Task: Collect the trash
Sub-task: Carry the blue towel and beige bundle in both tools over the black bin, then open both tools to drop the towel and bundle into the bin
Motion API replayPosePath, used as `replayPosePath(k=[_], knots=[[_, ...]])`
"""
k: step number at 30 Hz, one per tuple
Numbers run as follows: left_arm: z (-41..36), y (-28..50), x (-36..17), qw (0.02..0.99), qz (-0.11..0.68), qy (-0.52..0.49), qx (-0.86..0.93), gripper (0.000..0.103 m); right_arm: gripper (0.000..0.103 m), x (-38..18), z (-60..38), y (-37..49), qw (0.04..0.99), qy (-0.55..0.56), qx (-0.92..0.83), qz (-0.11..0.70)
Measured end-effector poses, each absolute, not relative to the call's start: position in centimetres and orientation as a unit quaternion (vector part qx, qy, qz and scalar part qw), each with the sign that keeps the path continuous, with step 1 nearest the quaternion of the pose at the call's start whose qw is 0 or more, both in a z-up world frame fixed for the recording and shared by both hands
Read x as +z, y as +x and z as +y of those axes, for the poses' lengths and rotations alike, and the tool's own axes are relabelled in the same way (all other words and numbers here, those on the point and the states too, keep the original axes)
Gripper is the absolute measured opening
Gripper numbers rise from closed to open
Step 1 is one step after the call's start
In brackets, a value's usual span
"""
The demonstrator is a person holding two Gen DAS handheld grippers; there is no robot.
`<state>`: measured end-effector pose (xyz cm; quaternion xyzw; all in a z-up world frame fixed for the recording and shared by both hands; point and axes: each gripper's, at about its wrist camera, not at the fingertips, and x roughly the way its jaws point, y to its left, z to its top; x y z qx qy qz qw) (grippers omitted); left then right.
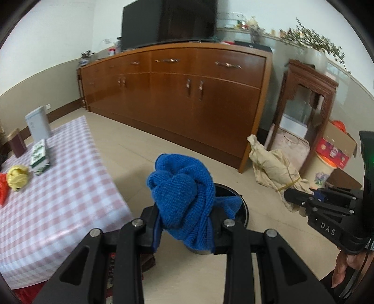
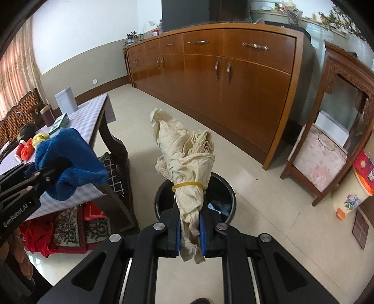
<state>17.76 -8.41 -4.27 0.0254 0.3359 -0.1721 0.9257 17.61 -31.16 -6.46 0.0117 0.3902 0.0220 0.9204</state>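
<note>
Nearest to us, our left gripper [image 1: 184, 230] is pinched on a crumpled blue knitted cloth [image 1: 184, 201], which bulges up above the blue pads and hides most of the black trash bin [image 1: 243, 208] standing on the tiled floor [image 1: 163, 149] just beyond. Our right gripper [image 2: 190, 230] is clamped on the lower end of a cream paper bundle [image 2: 184, 159] bound with a yellow rubber band [image 2: 188, 184]; the bundle rises above the same bin [image 2: 224, 187], whose open mouth shows some blue and white scraps inside. A hand [image 1: 343, 266] grips the right gripper's handle at the near right of the left view.

To the left stands the bench [image 1: 58, 201] under a pink-and-white checked cover. On its far part lie a yellow crumpled wad [image 1: 17, 177] and something red [image 1: 3, 189] beside it, then a green-and-white carton [image 1: 41, 156], a dark brown tin [image 1: 16, 142] and a pale grey canister [image 1: 38, 125] farther back.

Beyond the bin, a long wooden sideboard [image 1: 187, 93] runs along the far wall with a dark television [image 1: 168, 21] on top. To its right stands a carved wooden stand [image 1: 308, 105].
</note>
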Motion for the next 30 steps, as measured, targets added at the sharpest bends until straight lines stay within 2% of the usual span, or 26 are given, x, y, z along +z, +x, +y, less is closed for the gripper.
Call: replayPosePath(k=[11,21,23,24,25,26,27,28,30], knots=[[-12.9,20.8,-8.7,0.904,0.373,0.041,-0.206,0.031,0.012,-11.2,-33.4,20.1,0.903,0.014,0.027,0.429],[-15.6,25.3,-14.9,0.875,0.425,0.054,-0.226,0.032,0.013,-18.7,-34.4,26.4,0.873,-0.007,0.060,0.484],[-15.9,26.3,-16.1,0.869,0.435,0.051,-0.231,0.035,0.013,-20.1,-34.3,27.7,0.866,-0.017,0.073,0.495],[-15.9,26.9,-16.8,0.865,0.442,0.045,-0.235,0.045,0.013,-21.1,-34.0,28.5,0.860,-0.027,0.081,0.503],[-16.1,27.6,-17.7,0.859,0.453,0.042,-0.234,0.068,0.018,-22.1,-33.9,29.3,0.855,-0.034,0.085,0.511],[-16.1,27.9,-18.4,0.859,0.459,0.046,-0.221,0.078,0.048,-23.1,-34.1,30.0,0.852,-0.047,0.077,0.516],[-15.9,28.0,-18.8,0.862,0.459,0.051,-0.211,0.084,0.064,-23.7,-34.4,30.3,0.851,-0.059,0.060,0.518],[-15.7,27.8,-19.0,0.864,0.459,0.057,-0.201,0.089,0.088,-24.0,-34.8,30.5,0.851,-0.061,0.046,0.520],[-14.7,27.3,-19.4,0.867,0.466,0.061,-0.165,0.103,0.089,-24.0,-36.0,30.5,0.853,-0.043,0.020,0.520]])
